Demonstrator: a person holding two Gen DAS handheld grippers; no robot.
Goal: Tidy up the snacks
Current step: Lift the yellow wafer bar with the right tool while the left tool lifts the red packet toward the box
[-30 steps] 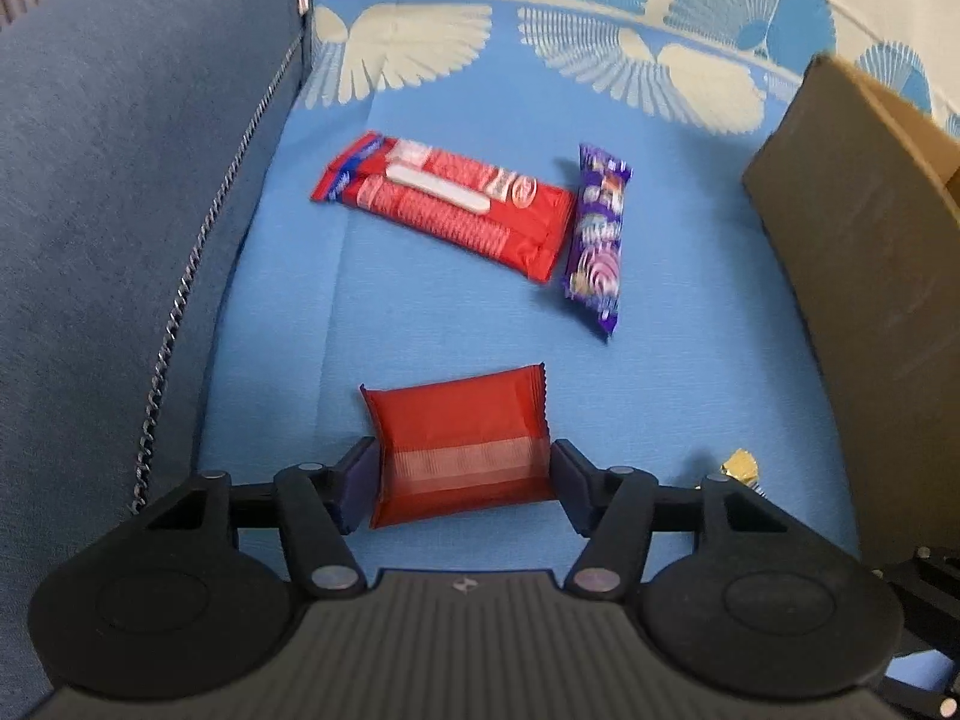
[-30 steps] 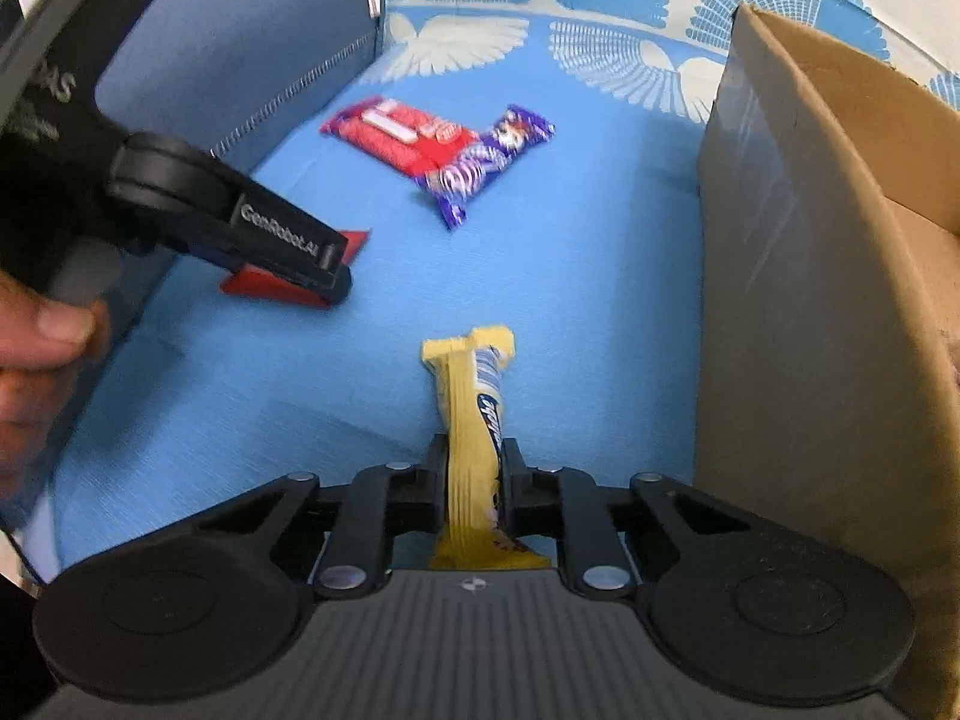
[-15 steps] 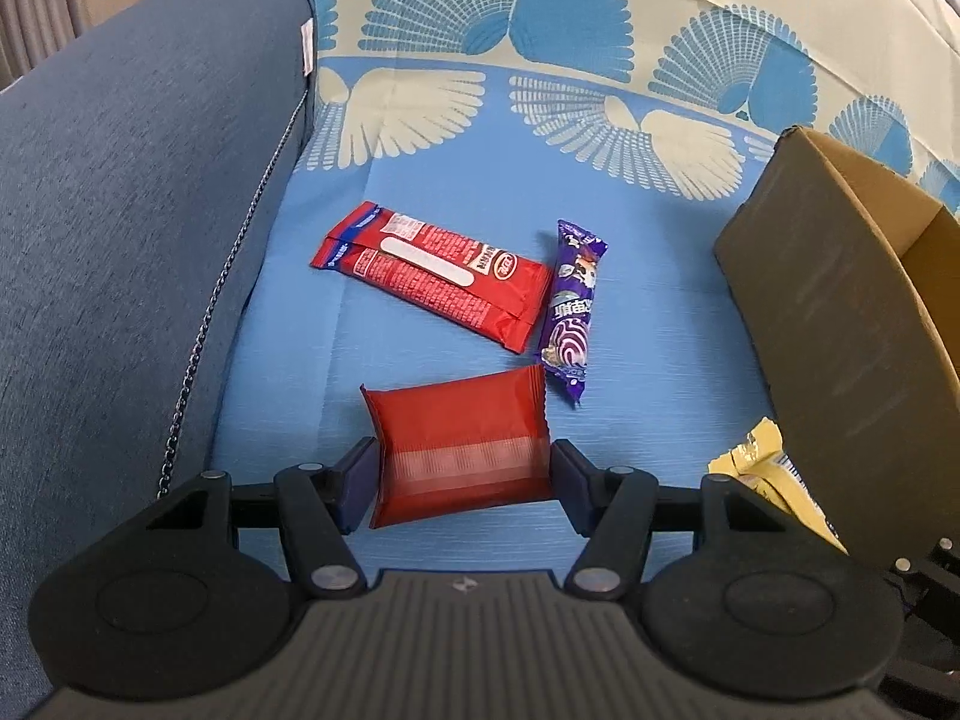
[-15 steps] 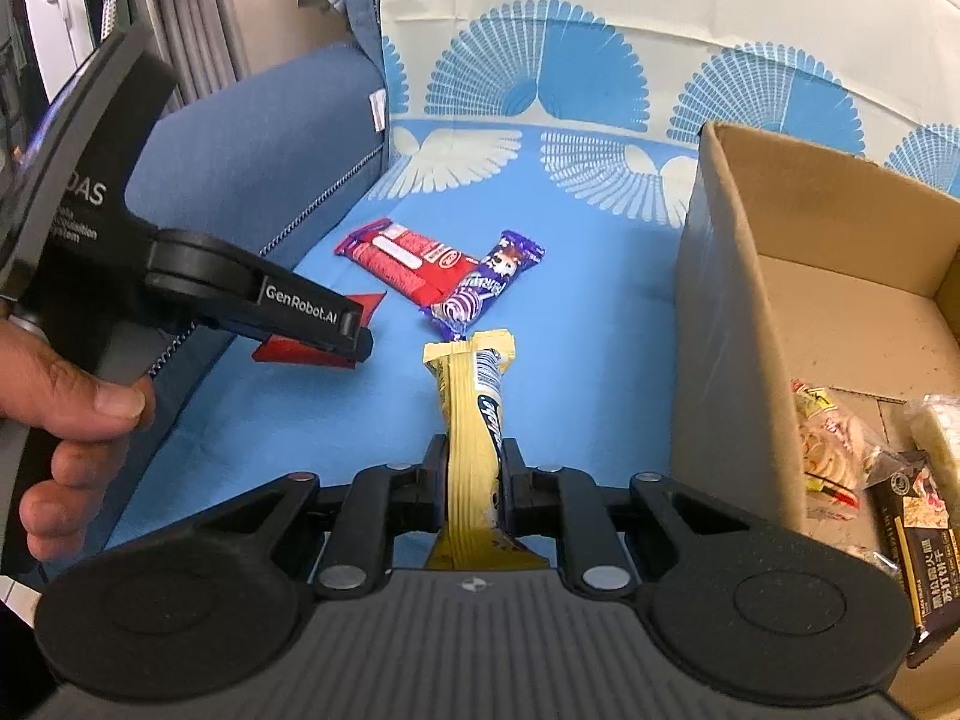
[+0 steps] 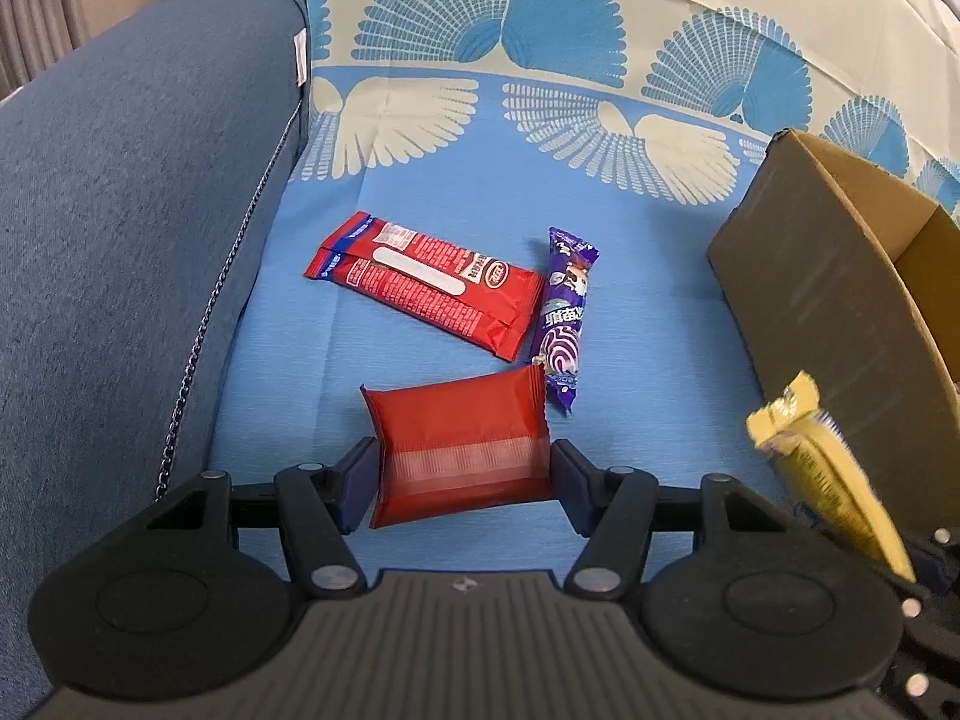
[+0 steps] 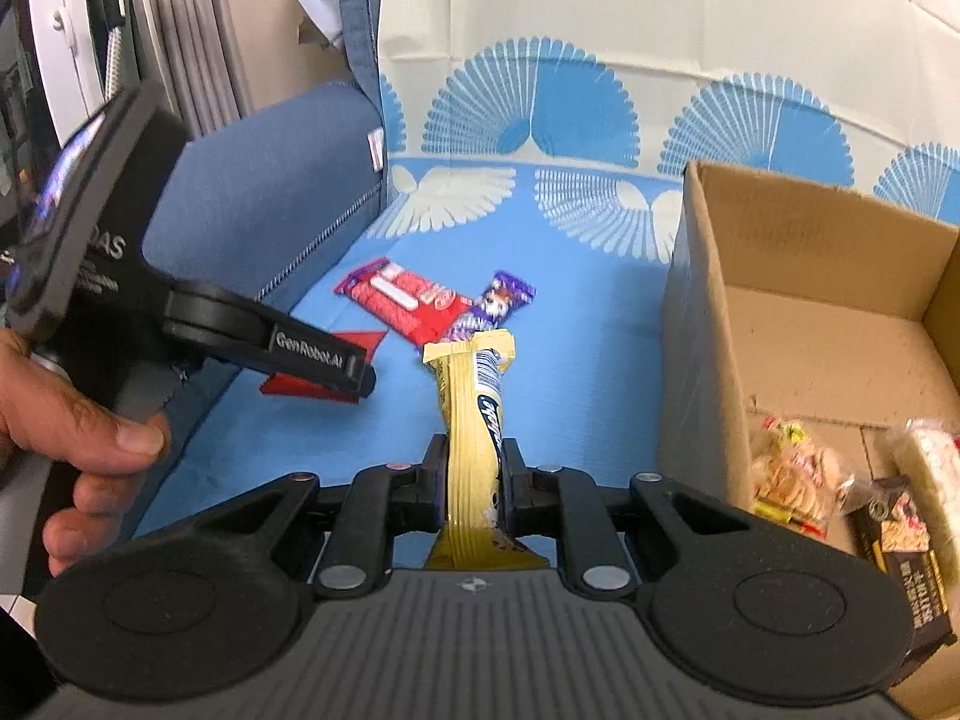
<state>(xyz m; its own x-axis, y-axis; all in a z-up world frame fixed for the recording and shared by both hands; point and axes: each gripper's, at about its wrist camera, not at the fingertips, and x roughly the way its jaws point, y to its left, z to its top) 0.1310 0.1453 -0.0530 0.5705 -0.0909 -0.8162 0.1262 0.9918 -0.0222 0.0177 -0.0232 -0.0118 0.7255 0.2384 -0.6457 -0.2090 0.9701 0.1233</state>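
Note:
My left gripper (image 5: 459,468) is shut on a small red packet (image 5: 456,438), its pads pressing both short sides, above the blue sofa cover. The right wrist view shows that packet (image 6: 300,387) under the left gripper's finger. My right gripper (image 6: 474,474) is shut on a yellow snack bar (image 6: 471,408) that sticks up and forward, just left of the cardboard box (image 6: 702,330). The same bar (image 5: 822,468) shows at the right edge of the left wrist view. A long red packet (image 5: 426,288) and a purple packet (image 5: 564,312) lie side by side farther back on the cover.
The open box (image 5: 828,300) stands on the right and holds a clear bag of crackers (image 6: 792,468) and a dark packet (image 6: 900,534). The blue sofa arm (image 5: 120,240) rises on the left. A hand (image 6: 78,420) grips the left gripper's handle.
Both grippers rose and tilted up with their snacks still held. The box's inside came into the right wrist view, and the yellow bar entered the left wrist view at the right.

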